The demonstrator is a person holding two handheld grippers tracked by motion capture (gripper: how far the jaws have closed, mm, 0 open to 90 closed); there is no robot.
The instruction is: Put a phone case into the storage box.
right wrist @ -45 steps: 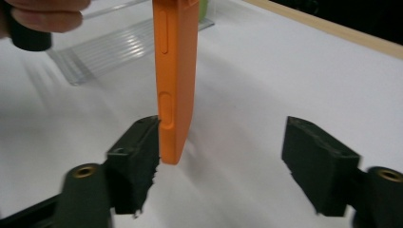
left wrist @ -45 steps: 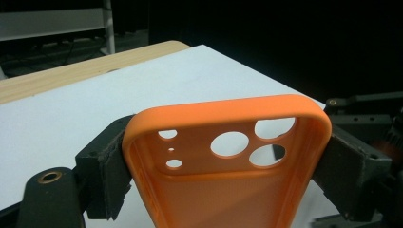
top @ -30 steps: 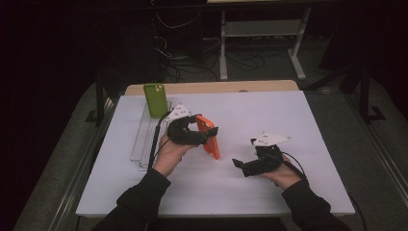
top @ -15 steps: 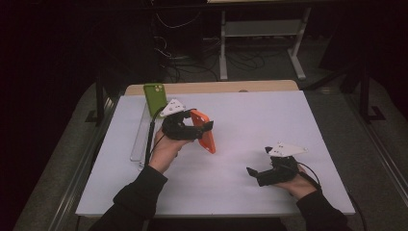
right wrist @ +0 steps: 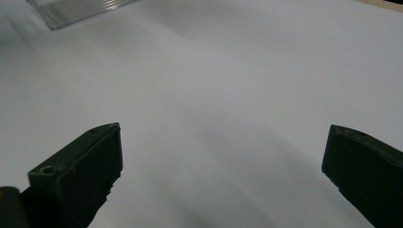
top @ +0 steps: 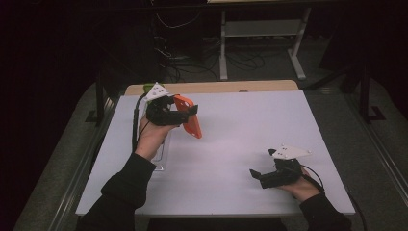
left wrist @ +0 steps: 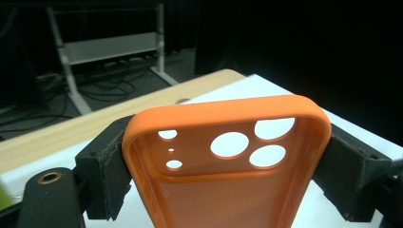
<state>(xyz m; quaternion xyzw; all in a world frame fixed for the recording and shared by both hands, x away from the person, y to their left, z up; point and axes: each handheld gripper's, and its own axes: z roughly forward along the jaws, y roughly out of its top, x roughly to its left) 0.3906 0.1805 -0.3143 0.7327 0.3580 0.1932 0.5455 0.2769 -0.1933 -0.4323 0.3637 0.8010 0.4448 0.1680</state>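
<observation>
The left gripper (top: 188,113) grips the orange phone case (left wrist: 223,156) lifted off the table (top: 240,125); the right gripper (right wrist: 223,175) waits open and empty; placing remains.

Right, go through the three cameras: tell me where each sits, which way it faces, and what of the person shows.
High view: fixed above the person's side, looking forward and down on the white table; both forearms, left hand-held gripper, right hand-held gripper.
Left gripper view: rides on the left hand-held gripper, facing along its jaws, clamped on the orange rubbery phone case.
Right gripper view: rides on the right hand-held gripper, facing down at the table between open jaws.
Shared: high and left gripper views show the case.
</observation>
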